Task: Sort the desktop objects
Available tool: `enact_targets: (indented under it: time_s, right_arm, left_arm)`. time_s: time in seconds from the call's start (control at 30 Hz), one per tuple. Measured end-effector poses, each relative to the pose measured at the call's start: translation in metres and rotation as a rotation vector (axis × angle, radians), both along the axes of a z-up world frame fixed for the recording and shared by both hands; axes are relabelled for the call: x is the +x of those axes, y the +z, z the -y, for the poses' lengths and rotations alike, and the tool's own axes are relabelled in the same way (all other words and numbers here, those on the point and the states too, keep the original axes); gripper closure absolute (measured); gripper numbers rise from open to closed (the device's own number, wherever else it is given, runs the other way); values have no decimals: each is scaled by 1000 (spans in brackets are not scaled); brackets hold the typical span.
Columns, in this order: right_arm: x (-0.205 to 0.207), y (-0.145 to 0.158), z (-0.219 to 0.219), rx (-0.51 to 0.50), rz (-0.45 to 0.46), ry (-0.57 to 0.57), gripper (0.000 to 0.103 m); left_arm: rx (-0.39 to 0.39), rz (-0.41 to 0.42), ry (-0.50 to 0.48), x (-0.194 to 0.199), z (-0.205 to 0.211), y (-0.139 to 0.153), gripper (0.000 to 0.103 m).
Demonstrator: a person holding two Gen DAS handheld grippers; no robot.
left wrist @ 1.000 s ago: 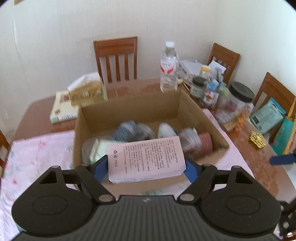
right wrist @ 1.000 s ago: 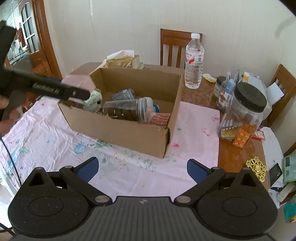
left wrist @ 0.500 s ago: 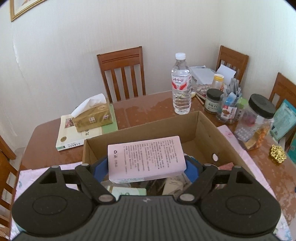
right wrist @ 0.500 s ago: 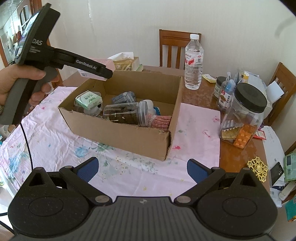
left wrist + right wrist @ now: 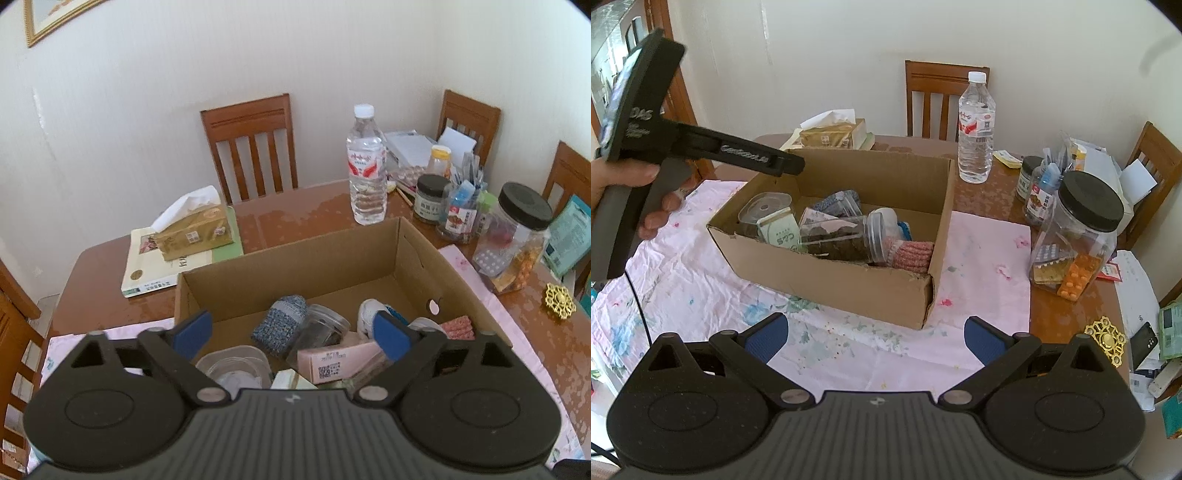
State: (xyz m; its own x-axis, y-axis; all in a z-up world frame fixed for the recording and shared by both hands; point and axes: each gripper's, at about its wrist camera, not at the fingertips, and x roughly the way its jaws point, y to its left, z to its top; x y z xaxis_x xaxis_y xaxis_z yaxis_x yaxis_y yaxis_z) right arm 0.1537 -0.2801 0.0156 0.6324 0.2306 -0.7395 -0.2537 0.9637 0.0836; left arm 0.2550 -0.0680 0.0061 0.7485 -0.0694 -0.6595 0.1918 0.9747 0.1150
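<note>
Cream walls (image 5: 147,92), wooden chairs (image 5: 251,144), brown table (image 5: 306,218).

left gripper (image 5: 291,334): jaws spread wide, nothing between the blue pads, tilted down | left hand (image 5: 635,192): wrapped round the grip, fingers curled on the handle | right gripper (image 5: 875,338): jaws wide apart, empty, held level and pointing forward

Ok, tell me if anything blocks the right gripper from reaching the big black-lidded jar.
Nothing visible does. The right gripper is open and empty over the pink cloth; the black-lidded jar stands ahead to its right on the bare table, and the cardboard box sits off to the left of that line.
</note>
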Motion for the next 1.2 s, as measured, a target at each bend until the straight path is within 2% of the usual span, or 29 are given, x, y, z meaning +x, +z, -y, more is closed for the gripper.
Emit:
enact_targets:
  time_s: [0.23, 0.47, 0.6, 0.67, 0.77, 0.9, 1.03, 1.2]
  right_arm:
    - [12, 15, -8, -7, -18, -40, 0]
    - [24, 30, -21, 9, -36, -78, 0]
    - [27, 28, -31, 28, -62, -95, 0]
    - [29, 25, -37, 40, -82, -103, 0]
    - [30, 22, -43, 63, -108, -116, 0]
    - [32, 19, -53, 63, -133, -122, 0]
    - [33, 19, -60, 51, -135, -120, 0]
    - [34, 21, -63, 54, -135, -126, 0]
  left_arm:
    - [-36, 14, 68, -19, -10, 6, 4]
    - [-20, -10, 105, -45, -16, 1, 3]
    - [-53, -69, 116, -59, -23, -3, 3]
    - [-45, -89, 124, -66, -25, -5, 3]
    - [-38, -98, 162, -76, -29, -5, 4]
    - [-90, -119, 183, -87, -36, -1, 4]
    - [-107, -135, 207, -92, -40, 2, 4]
    - [-86, -139, 229, -96, -43, 3, 4]
